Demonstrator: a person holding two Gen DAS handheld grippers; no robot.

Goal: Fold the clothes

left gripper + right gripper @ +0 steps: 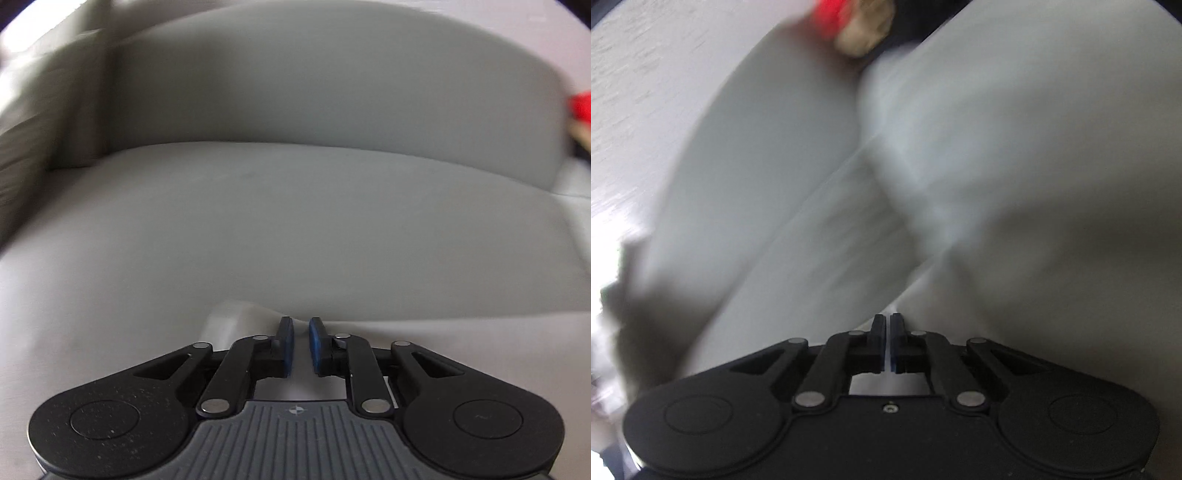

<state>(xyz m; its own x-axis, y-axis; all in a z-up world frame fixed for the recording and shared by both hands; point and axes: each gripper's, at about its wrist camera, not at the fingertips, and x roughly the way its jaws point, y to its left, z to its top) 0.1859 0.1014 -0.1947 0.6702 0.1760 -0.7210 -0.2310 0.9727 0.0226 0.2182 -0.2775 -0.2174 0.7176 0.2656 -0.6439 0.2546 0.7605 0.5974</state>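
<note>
Pale grey sofa [295, 229], both views; pale cloth [236, 321] at the claws.
Left claw [301, 345] pinches a raised cloth edge, pads slightly apart. Right claw [888, 341] is pressed together on a thin cloth [997, 184] fold, view blurred. Judged mid-fold: carry both edges evenly across. Cloth smooth, plain; backrest [314, 85] beyond.

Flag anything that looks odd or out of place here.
Nothing looks damaged or spilled. The left gripper pinches a raised ridge of the pale garment, the one bump in cloth that otherwise lies smooth. The right gripper is shut on the cloth too; its view is too blurred to judge.
</note>
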